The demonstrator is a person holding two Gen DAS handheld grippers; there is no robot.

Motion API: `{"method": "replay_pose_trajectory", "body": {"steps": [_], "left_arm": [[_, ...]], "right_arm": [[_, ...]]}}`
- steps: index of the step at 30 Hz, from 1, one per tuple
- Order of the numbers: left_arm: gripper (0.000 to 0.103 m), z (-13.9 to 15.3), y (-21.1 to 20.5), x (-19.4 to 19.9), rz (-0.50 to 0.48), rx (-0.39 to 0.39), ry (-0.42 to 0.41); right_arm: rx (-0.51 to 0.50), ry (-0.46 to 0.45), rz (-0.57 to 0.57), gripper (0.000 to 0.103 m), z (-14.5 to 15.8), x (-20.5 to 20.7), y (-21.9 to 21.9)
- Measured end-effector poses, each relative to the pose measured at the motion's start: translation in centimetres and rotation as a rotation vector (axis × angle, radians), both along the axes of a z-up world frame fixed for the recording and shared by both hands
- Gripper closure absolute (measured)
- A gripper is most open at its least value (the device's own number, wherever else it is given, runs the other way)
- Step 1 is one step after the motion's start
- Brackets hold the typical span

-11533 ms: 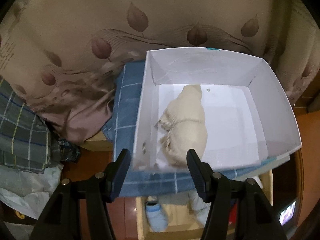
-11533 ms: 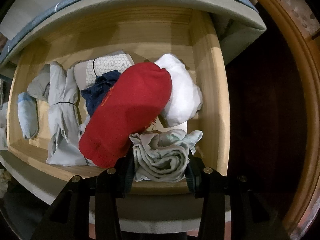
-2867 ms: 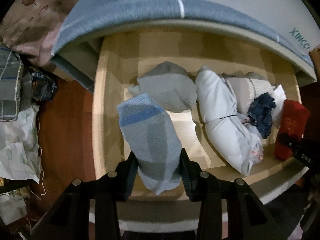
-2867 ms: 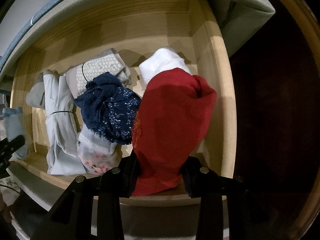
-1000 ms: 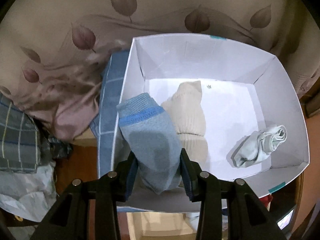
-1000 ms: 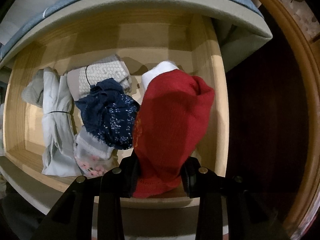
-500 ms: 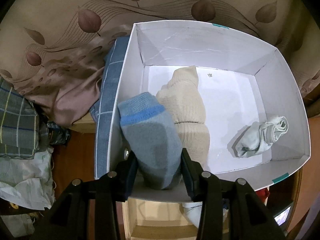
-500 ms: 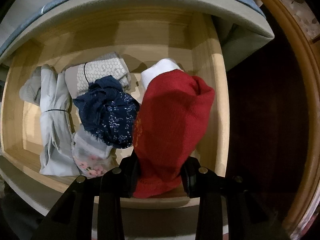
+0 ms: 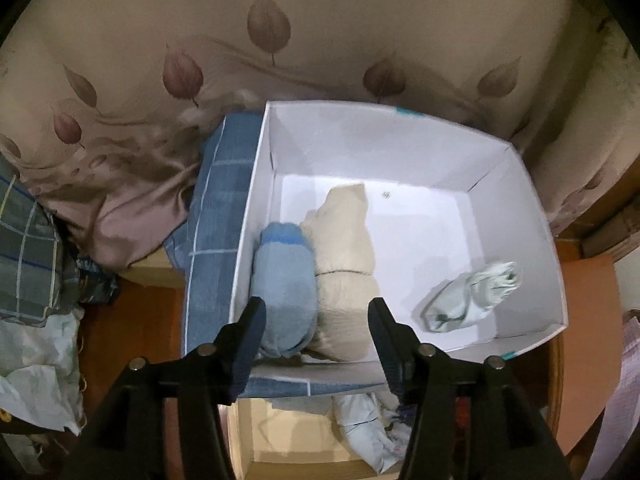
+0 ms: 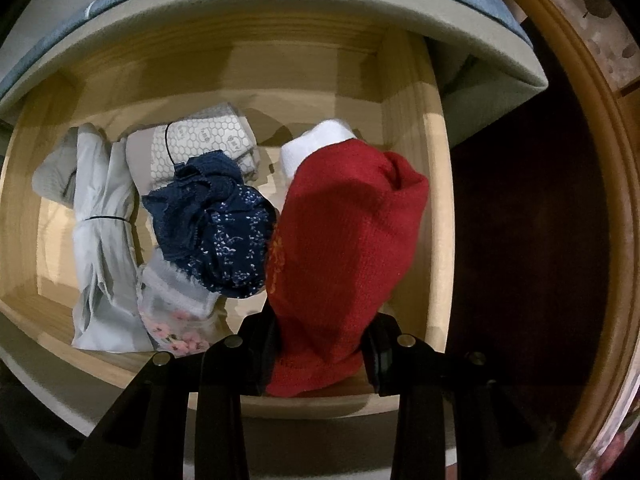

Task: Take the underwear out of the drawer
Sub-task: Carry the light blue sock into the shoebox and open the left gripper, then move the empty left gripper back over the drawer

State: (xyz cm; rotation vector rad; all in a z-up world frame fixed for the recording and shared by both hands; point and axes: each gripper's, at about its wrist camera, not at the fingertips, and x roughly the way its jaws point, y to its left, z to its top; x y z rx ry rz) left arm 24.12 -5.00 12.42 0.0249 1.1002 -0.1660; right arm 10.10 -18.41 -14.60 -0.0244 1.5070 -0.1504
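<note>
Left gripper (image 9: 317, 322): black jaws spread apart, having just been opening; nothing pressed between the pads; the light blue rolled garment with a brighter blue band (image 9: 285, 284) lies loose below them, inside the white cardboard box (image 9: 532, 216), against the box's left wall; touching it on its right, a cream knitted roll (image 9: 345, 264); near the box's right wall, well apart from those two, a pale mint crumpled roll (image 9: 472, 296); box sits on a blue checked cloth (image 9: 218, 216); beyond the box, beige satin fabric printed with brown leaves (image 9: 264, 36).

Right gripper (image 10: 320, 340): jaws clamped on a red knitted garment (image 10: 340, 248), which hangs over the open pale wooden drawer (image 10: 436, 208), close to the drawer's right wall; a white folded piece (image 10: 320, 140) pokes out behind the red one; left of it in the drawer, a navy floral lace bundle (image 10: 216, 220) lying on a sheer white piece with pink flowers (image 10: 176, 312); toward the drawer's back, a white honeycomb-patterned fold (image 10: 208, 140); at the drawer's left, a pale grey roll tied with a dark band (image 10: 104, 240).
</note>
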Motion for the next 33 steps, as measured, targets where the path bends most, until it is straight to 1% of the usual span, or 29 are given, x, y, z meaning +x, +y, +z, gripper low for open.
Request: {"method": "replay_pose_trajectory", "body": {"steps": [2,5,7,10,11,13,15,16,17,20,23,26,29,33], "left_arm": [[0.049,1.0,0.2,-1.2,-0.022,-0.001,-0.022],[0.049,1.6,0.7,-3.0,-0.029,0.015,-0.041],[0.049,1.5,1.2,-4.5,-0.03,0.02,-0.05],[0.049,0.7,2.1,-6.8,-0.017,0.046,-0.064],[0.049,-0.1,2.5,-7.8,-0.005,0.067,-0.066],[0.049,-1.3,3.0,-9.1,0.009,0.079,-0.066],[0.049,-3.5,3.8,-10.8,0.037,0.092,-0.047],[0.049,-4.2,4.1,-11.2,0.046,0.092,-0.036],[0.049,-5.7,4.5,-11.8,0.061,0.092,-0.015],[0.049,-8.8,5.0,-13.2,0.097,0.092,0.025],[0.048,-11.8,5.1,-14.5,0.122,0.09,0.045],[0.049,-14.0,5.0,-15.7,0.134,0.074,0.06],[0.049,-15.5,4.7,-16.4,0.131,0.087,0.058],[0.049,-17.0,4.3,-16.3,0.138,0.09,0.092]], "right_arm": [[-0.003,-0.001,0.0,0.07,-0.1,0.0,0.1],[-0.006,0.0,0.0,0.07,-0.2,0.0,0.3],[-0.01,-0.002,-0.002,0.07,-0.3,0.0,0.3],[-0.014,-0.01,0.002,0.07,-0.1,-0.1,0.5],[-0.015,-0.013,0.002,0.07,-0.1,-0.1,0.6],[-0.01,-0.014,0.003,0.07,-0.1,-0.1,0.6],[-0.002,-0.005,-0.002,0.07,-0.2,-0.1,0.4],[-0.001,-0.006,-0.008,0.07,-0.2,-0.1,0.3],[0.001,-0.009,-0.012,0.07,-0.2,-0.2,0.2],[0.014,-0.018,-0.008,0.07,0.0,-0.2,0.0],[0.04,-0.023,-0.011,0.07,0.2,-0.1,-0.4],[0.071,-0.023,-0.016,0.07,0.2,-0.1,-0.9],[0.082,-0.03,-0.021,0.07,0.3,-0.1,-1.2],[0.092,-0.047,-0.012,0.07,0.6,-0.1,-1.2]]}}
